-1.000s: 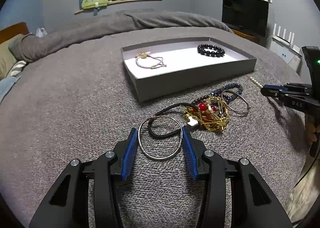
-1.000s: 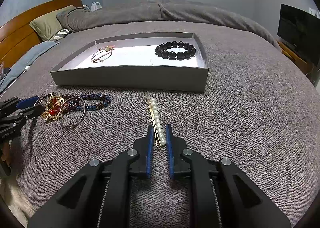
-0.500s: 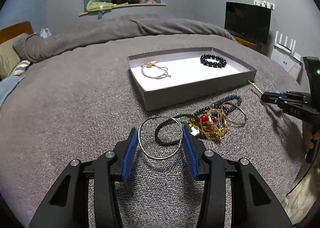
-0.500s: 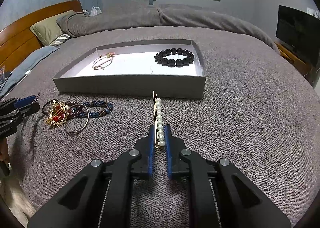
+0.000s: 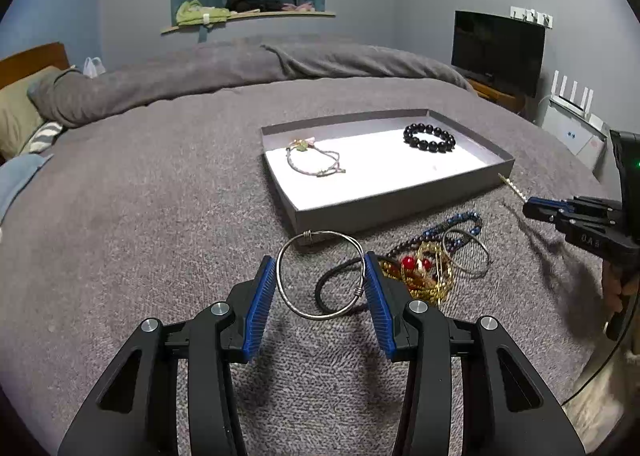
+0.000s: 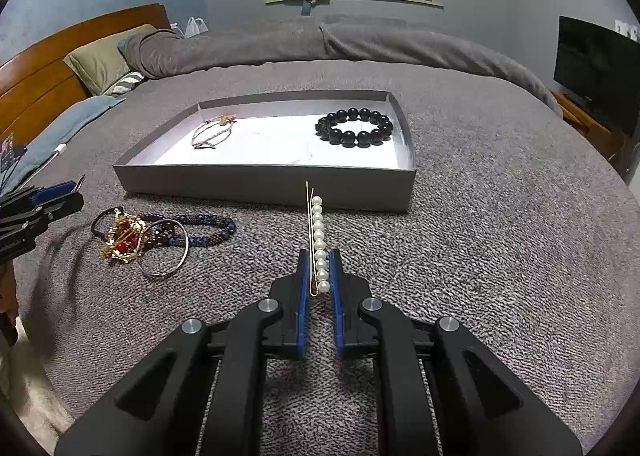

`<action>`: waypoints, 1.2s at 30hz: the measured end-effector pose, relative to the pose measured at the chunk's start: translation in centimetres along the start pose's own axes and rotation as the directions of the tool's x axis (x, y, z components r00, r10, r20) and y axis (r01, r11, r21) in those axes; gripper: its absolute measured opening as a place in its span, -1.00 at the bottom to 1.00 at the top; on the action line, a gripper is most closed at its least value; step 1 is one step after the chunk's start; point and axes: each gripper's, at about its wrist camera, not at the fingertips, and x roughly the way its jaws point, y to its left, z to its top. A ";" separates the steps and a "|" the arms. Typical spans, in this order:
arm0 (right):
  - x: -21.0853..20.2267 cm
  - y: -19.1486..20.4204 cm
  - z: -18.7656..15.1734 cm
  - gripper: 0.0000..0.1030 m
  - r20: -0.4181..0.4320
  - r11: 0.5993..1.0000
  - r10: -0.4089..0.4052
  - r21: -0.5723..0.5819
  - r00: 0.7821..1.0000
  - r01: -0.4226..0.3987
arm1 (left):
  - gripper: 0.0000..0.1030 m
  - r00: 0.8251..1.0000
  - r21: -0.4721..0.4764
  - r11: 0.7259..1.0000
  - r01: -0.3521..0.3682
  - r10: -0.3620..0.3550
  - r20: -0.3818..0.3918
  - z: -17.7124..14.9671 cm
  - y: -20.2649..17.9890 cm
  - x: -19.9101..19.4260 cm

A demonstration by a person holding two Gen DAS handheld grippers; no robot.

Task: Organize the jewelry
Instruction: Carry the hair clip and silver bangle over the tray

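My left gripper (image 5: pixel 320 276) is shut on a silver wire bangle (image 5: pixel 321 275), which hangs above the grey blanket. My right gripper (image 6: pixel 319 274) is shut on a pearl hair pin (image 6: pixel 318 240), which points toward the grey tray (image 6: pixel 264 180). The tray (image 5: pixel 400 208) holds a black bead bracelet (image 5: pixel 429 137) (image 6: pixel 354 126) and a thin cord bracelet (image 5: pixel 314 160) (image 6: pixel 212 132). A pile of jewelry lies on the blanket: a gold and red piece (image 5: pixel 418 272) (image 6: pixel 124 242), a blue bead strand (image 6: pixel 200 226), a second bangle (image 5: pixel 466 252) (image 6: pixel 164 250) and a black cord (image 5: pixel 336 288).
The grey blanket (image 5: pixel 140 216) covers the whole bed. A rolled duvet (image 5: pixel 200 72) and pillows (image 6: pixel 104 60) lie at the far side beside a wooden headboard (image 6: pixel 48 68). A television (image 5: pixel 496 52) stands to the right. A person's hand (image 5: pixel 616 284) holds the right gripper.
The left gripper has lifted the silver bangle off the blanket, away from the jewelry pile. The right gripper has raised the pearl pin off the blanket and brought it nearer the tray.
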 end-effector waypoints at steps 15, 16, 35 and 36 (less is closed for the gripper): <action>-1.5 -0.2 4.4 -0.81 0.096 1.000 0.014 0.008 0.995 -0.015 | -0.11 0.999 0.052 0.999 0.007 -0.010 0.042 4.0 -1.4 0.6; -1.5 -0.3 5.1 -0.81 0.105 1.000 0.008 0.010 0.994 -0.009 | -0.11 0.999 0.053 0.999 0.006 -0.008 0.046 4.3 -1.4 0.7; 5.1 -3.5 10.8 -0.81 0.046 0.995 -0.018 0.094 0.999 0.013 | -0.11 0.999 0.015 0.999 0.039 -0.039 -0.005 9.9 -0.7 8.0; 5.5 -3.5 10.5 -0.81 0.033 0.996 -0.020 0.091 0.999 0.017 | -0.11 0.999 0.015 0.999 0.039 -0.039 -0.020 9.5 -0.5 8.5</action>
